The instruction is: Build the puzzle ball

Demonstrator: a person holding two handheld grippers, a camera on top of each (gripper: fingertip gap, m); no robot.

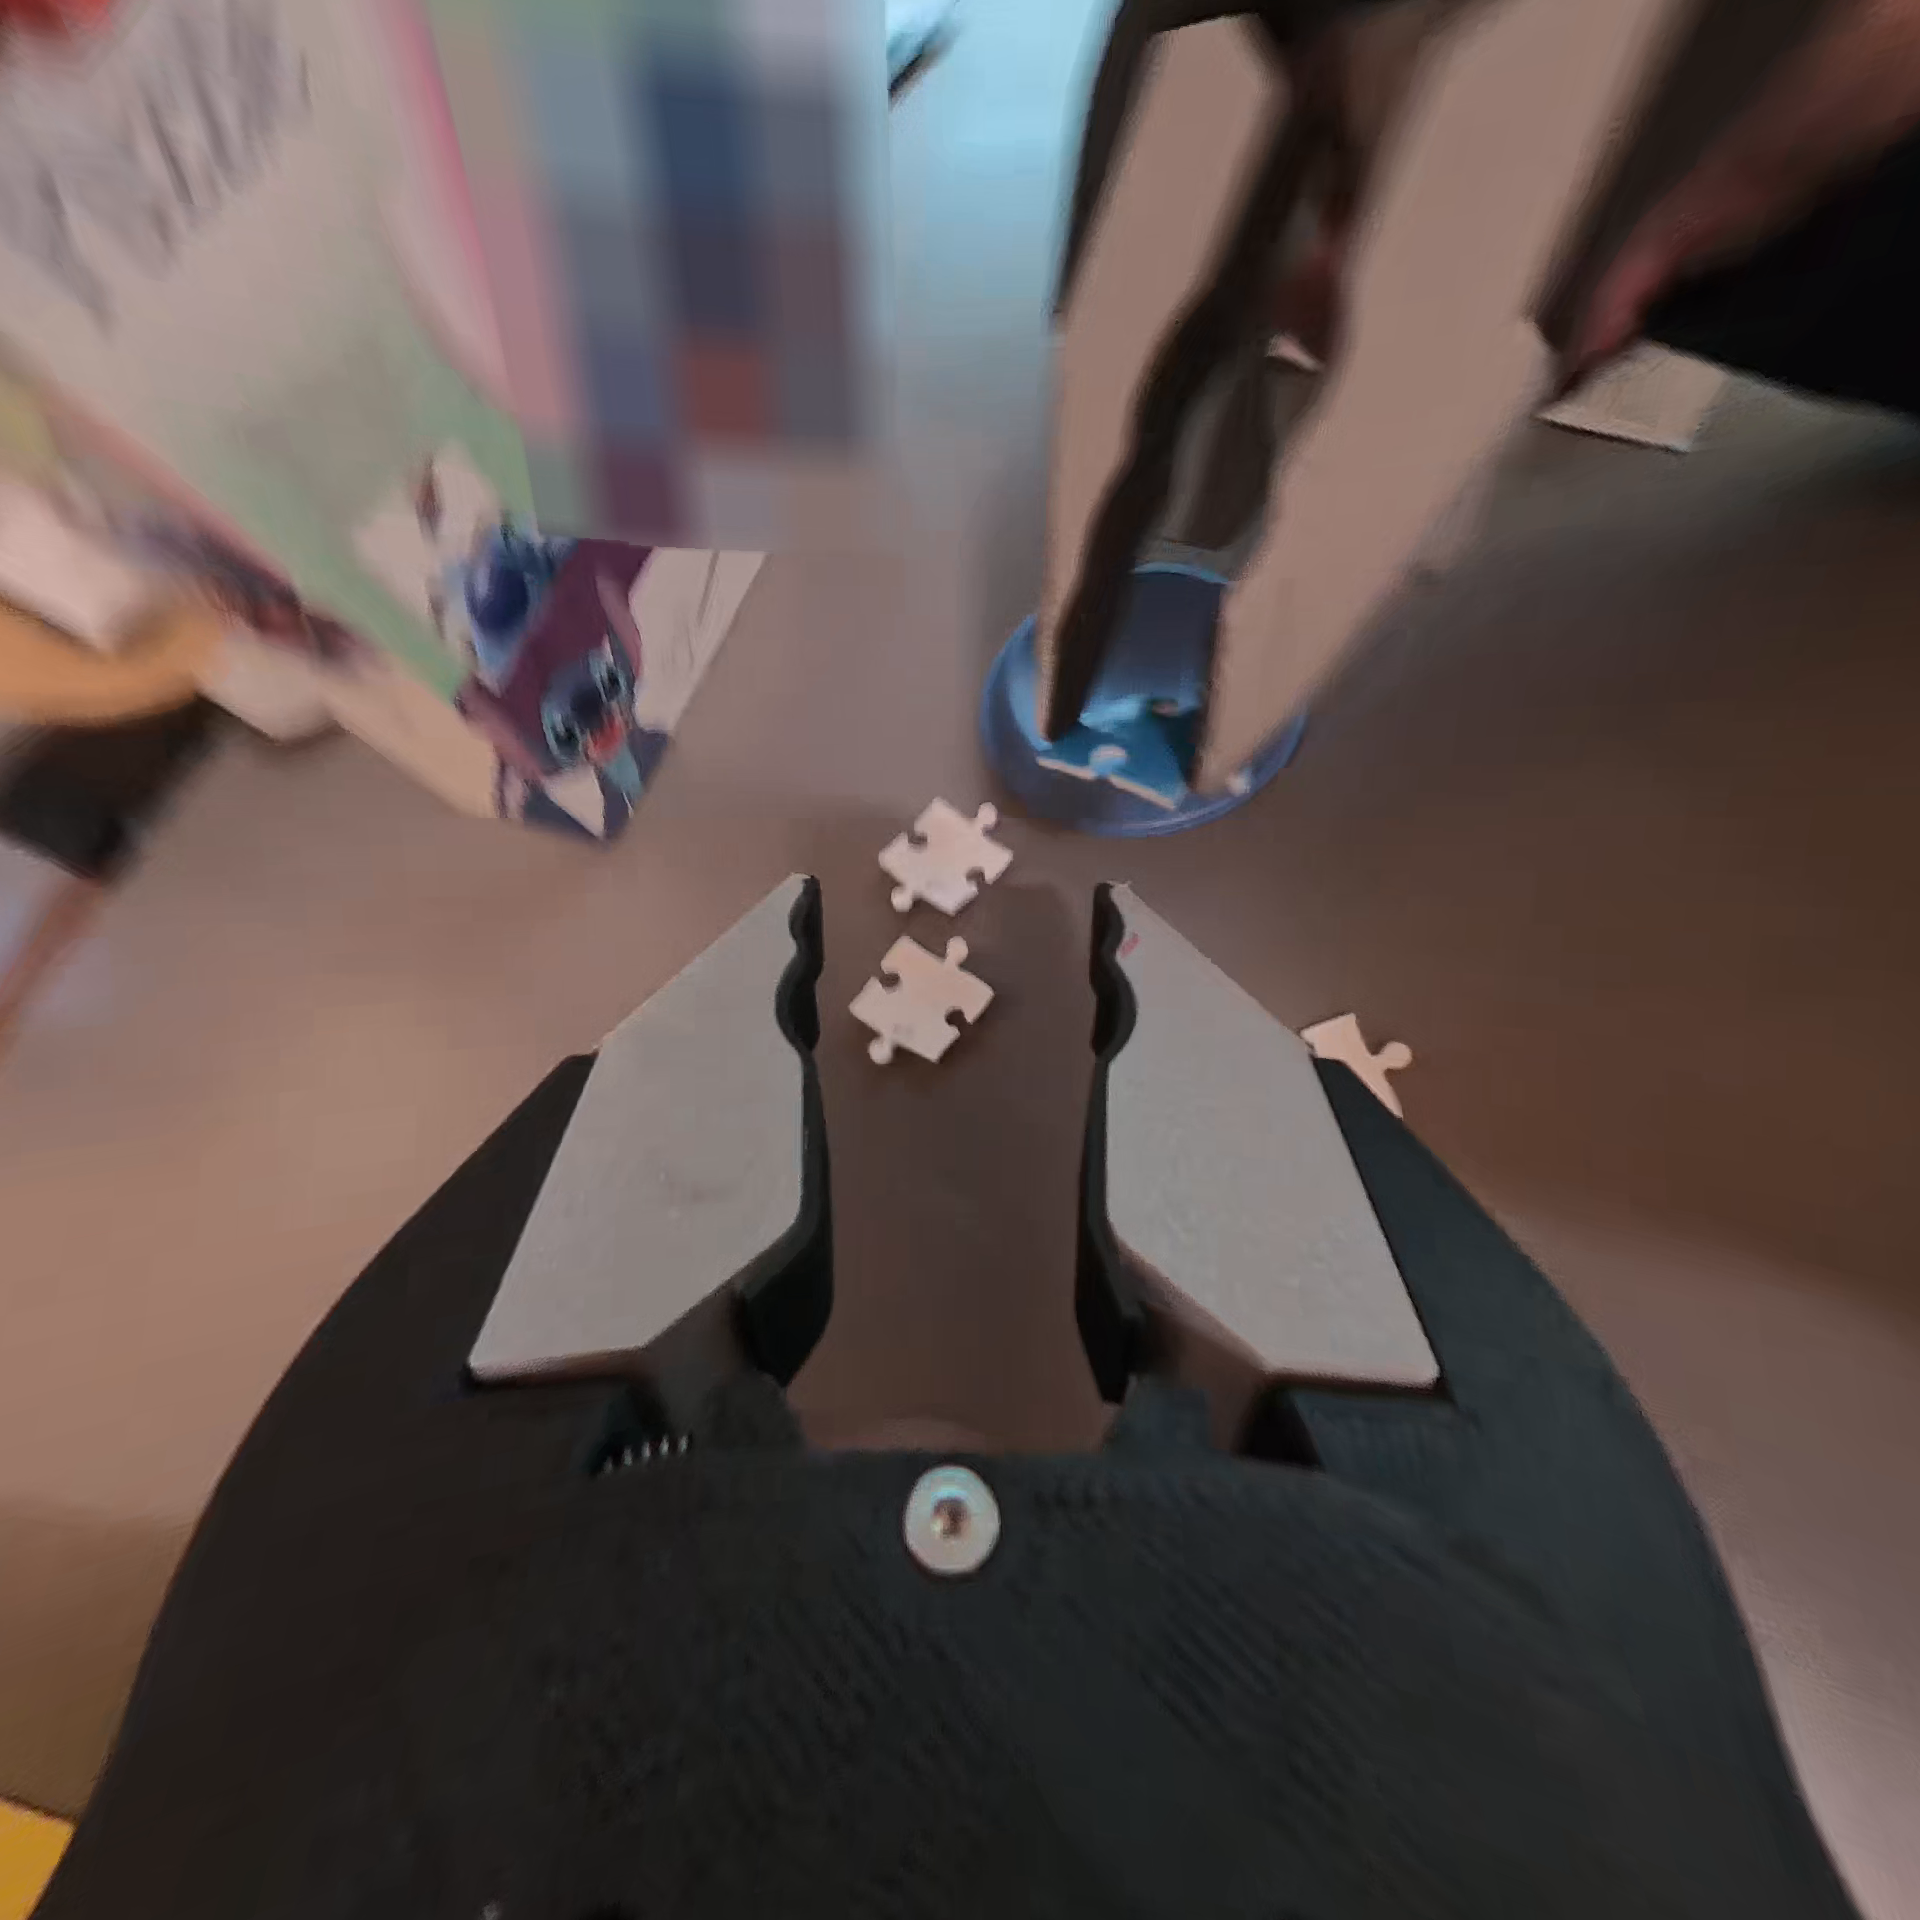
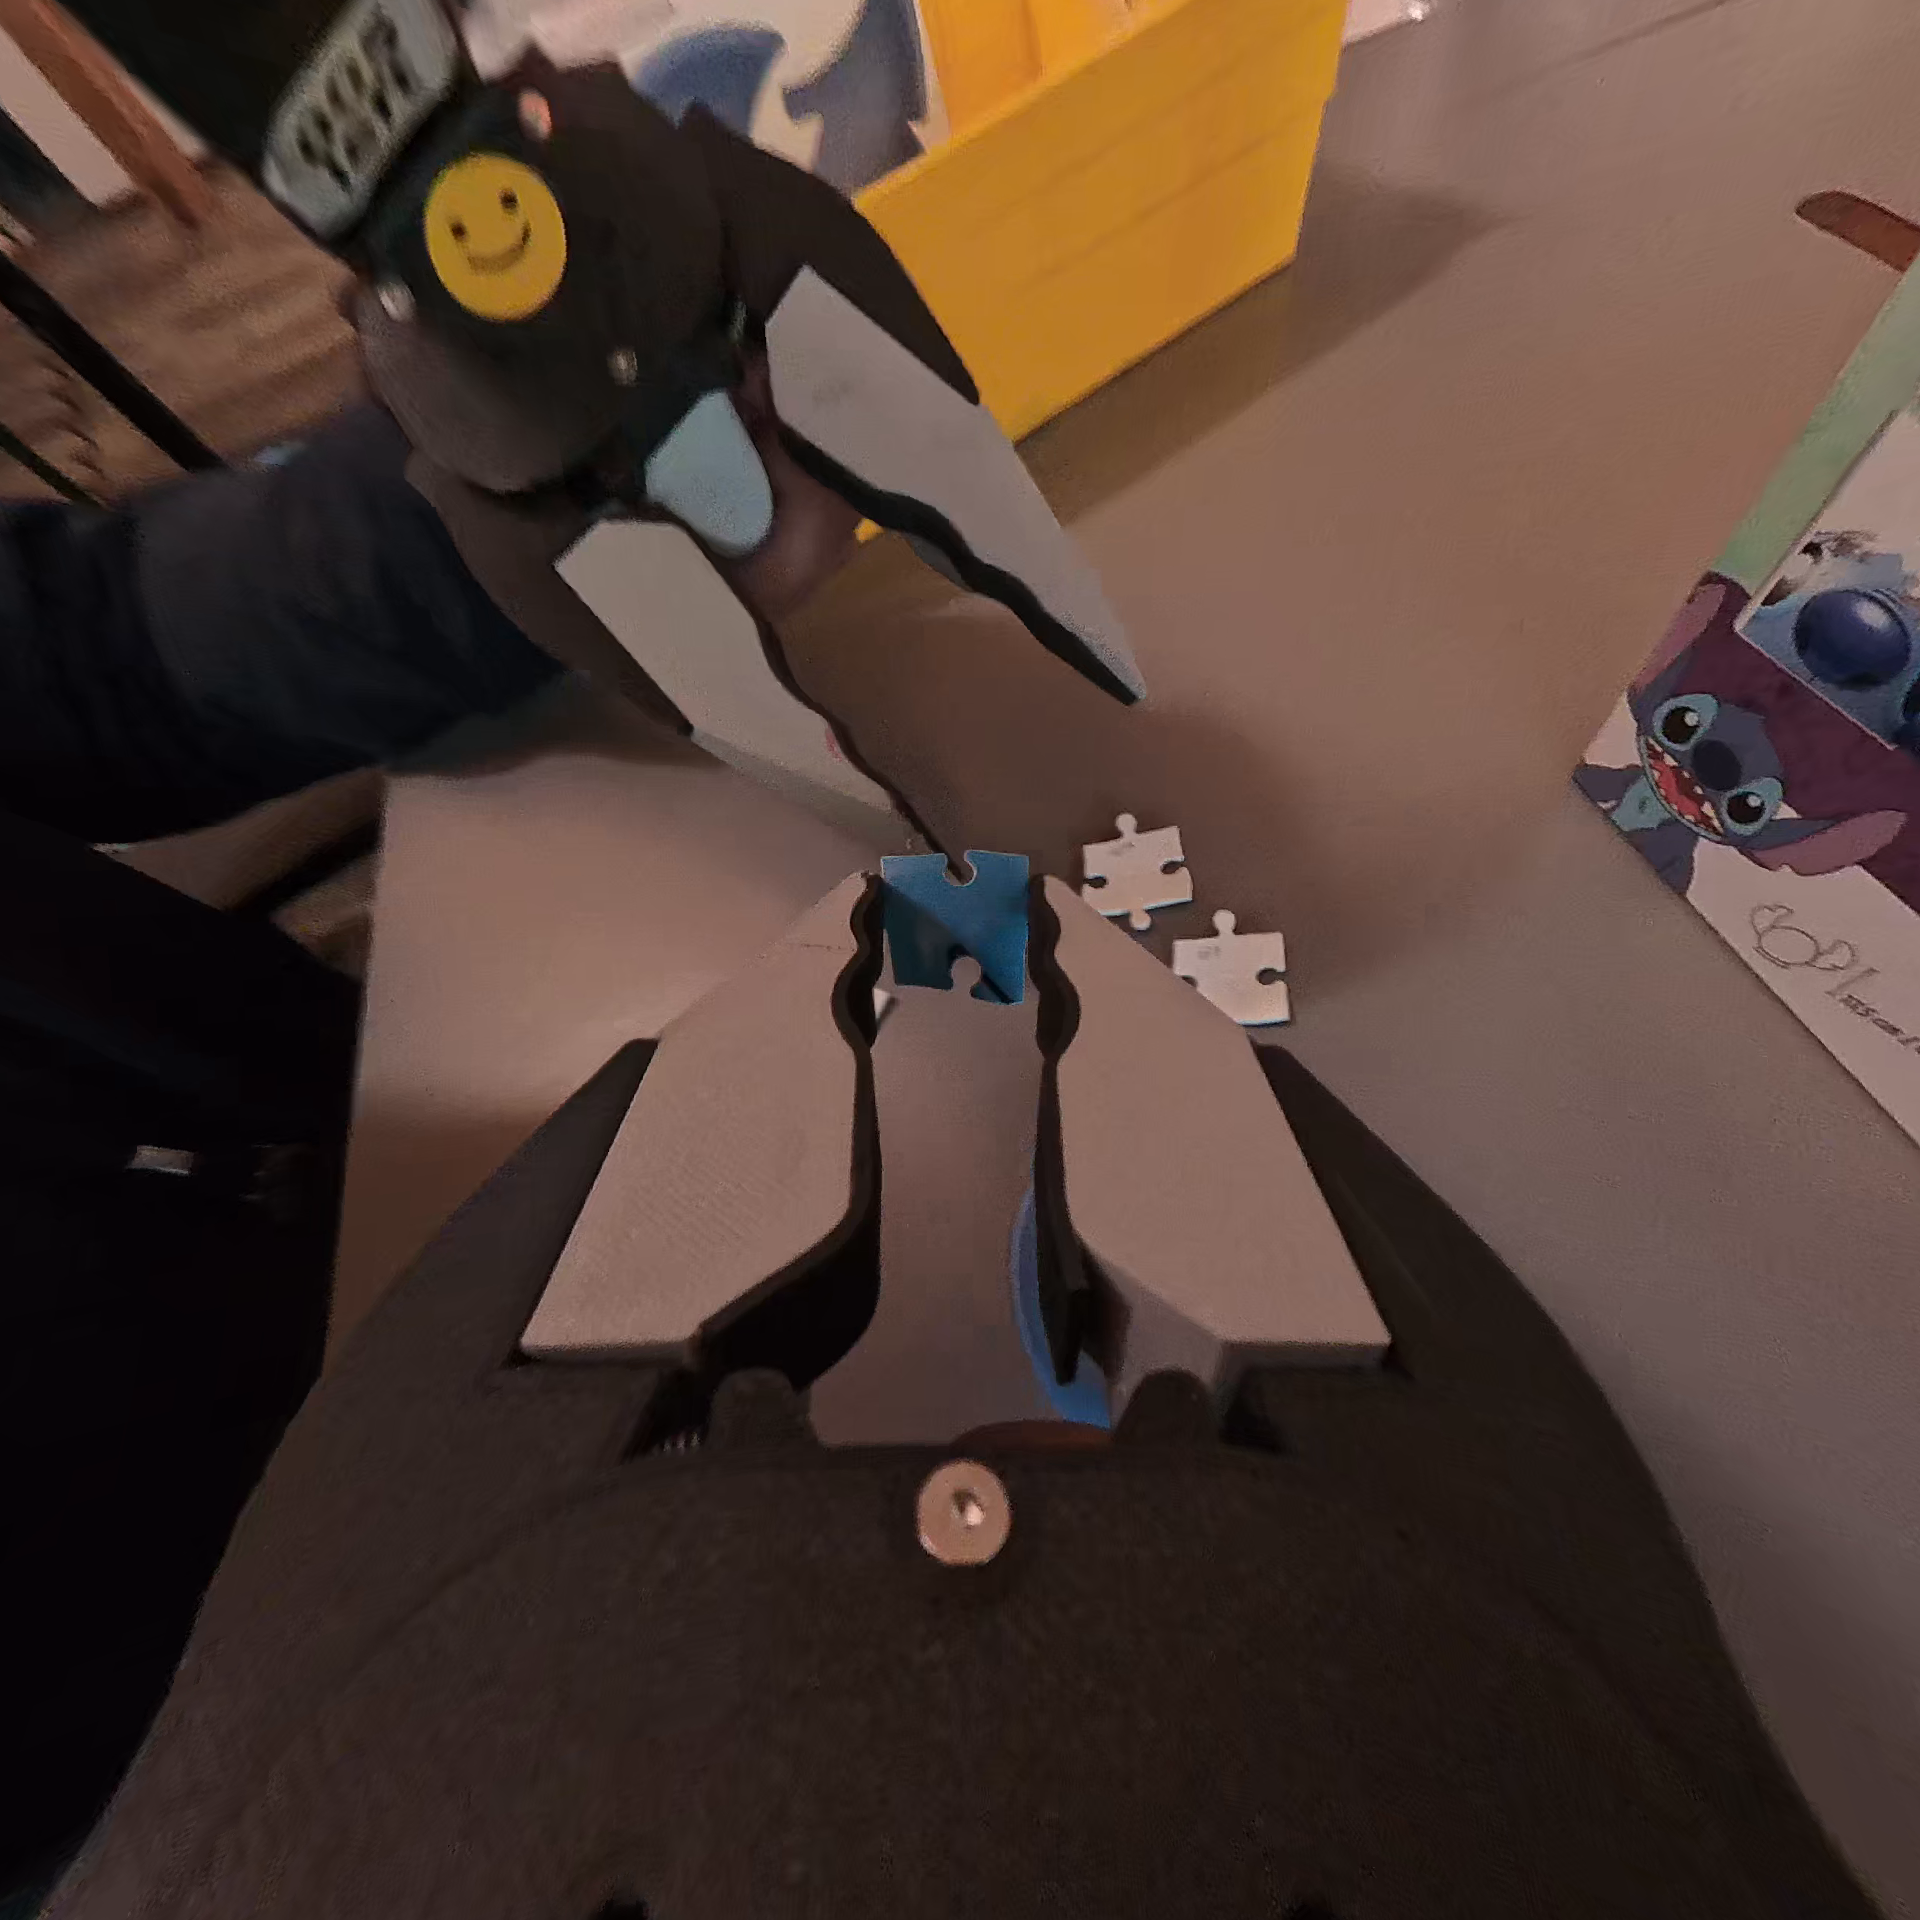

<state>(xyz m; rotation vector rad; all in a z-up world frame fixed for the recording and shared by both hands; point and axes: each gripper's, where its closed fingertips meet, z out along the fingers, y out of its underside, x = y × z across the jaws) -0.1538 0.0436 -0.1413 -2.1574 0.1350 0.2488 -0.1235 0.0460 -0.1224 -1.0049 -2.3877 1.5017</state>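
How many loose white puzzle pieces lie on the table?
3: one nearest the blue stand, one between the left gripper fingers, one partly hidden behind its right finger. More may be hidden.

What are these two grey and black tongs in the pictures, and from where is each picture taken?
They are hand-held grippers: a person holds one in each hand, and each carries a camera looking along its two fingers. The left wrist view shows the left gripper, open and empty, above two white puzzle pieces lying face down on the brown table. The right wrist view shows the right gripper pinching a blue puzzle piece. From the left view, that piece sits over a round blue stand. A picture box stands nearby.
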